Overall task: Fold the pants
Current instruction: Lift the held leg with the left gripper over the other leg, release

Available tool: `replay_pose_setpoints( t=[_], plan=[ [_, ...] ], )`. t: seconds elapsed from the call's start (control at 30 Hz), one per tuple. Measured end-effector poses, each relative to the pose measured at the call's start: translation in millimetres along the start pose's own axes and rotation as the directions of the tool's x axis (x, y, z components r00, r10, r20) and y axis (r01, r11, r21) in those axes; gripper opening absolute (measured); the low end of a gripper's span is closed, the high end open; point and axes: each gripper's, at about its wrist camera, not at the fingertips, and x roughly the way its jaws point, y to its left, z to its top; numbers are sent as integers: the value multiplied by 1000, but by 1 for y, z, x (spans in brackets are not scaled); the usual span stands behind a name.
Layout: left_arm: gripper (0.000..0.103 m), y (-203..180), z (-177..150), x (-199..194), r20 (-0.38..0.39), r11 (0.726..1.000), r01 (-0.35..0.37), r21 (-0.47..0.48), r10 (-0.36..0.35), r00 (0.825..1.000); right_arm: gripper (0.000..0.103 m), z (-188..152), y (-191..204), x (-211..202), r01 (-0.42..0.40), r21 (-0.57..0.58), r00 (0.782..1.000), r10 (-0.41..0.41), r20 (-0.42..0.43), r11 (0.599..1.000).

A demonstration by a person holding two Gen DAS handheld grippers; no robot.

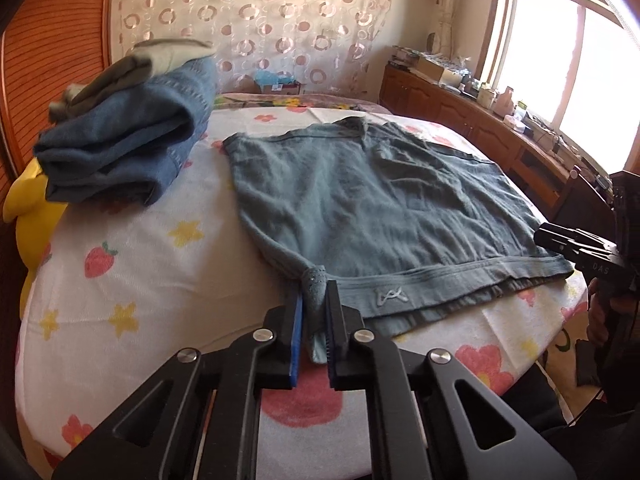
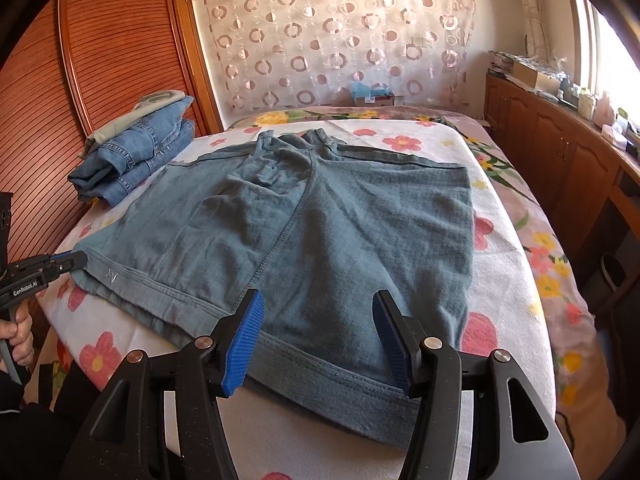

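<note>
Bed (image 2: 508, 240) fills both views, covered by a white sheet printed with flowers, stars and strawberries. Wooden slatted panel (image 2: 100, 60) runs along the left side; circle-patterned curtain (image 2: 340, 40) hangs behind the far end. A low wooden cabinet (image 2: 560, 152) lines the right wall under a bright window, its top cluttered with small items I can't make out.

The pants (image 2: 320, 220), a grey-blue pair of shorts, lie spread flat across the middle of the bed, waistband toward the far end, both leg hems toward me. A small pale logo sits near the hem on the left leg.

A stack of folded jeans (image 2: 136, 156) rests at the far left of the bed, just beside the shorts, with a pale grey garment on top. Something yellow (image 1: 32, 216) shows at the bed's left edge below that stack; I can't tell what it is.

My left gripper (image 1: 316, 308) is clamped tight on the outer corner of the left leg hem, cloth bunched up between the blue pads. A hand (image 2: 18, 332) grips its handle at the edge of the right wrist view.

My right gripper (image 2: 318, 340) stands with jaws well apart over the right leg hem, one pad to each side, nothing pinched.
</note>
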Motion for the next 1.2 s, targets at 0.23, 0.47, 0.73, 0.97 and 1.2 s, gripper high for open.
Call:
replay_pose_setpoints(
  t=[0.23,0.47,0.73,0.97,1.2],
  plan=[
    [10,-32,26,0,24,996,43,78,-45,999,59,-4,-7,-8,6,32,1000,-6,13,999],
    [10,-74,50,1,40,982,91,168,-99,994,59,-7,-13,-18,17,52,999,-18,31,999],
    [10,-119,79,2,47,958,147,247,-163,985,59,-14,-18,-26,16,74,998,-20,52,997],
    [10,-164,102,0,54,929,206,307,-233,971,59,-17,-22,-34,27,93,997,-34,69,995],
    [10,-210,114,7,24,896,255,362,-283,959,59,-23,-29,-44,43,111,995,-53,88,993]
  ],
)
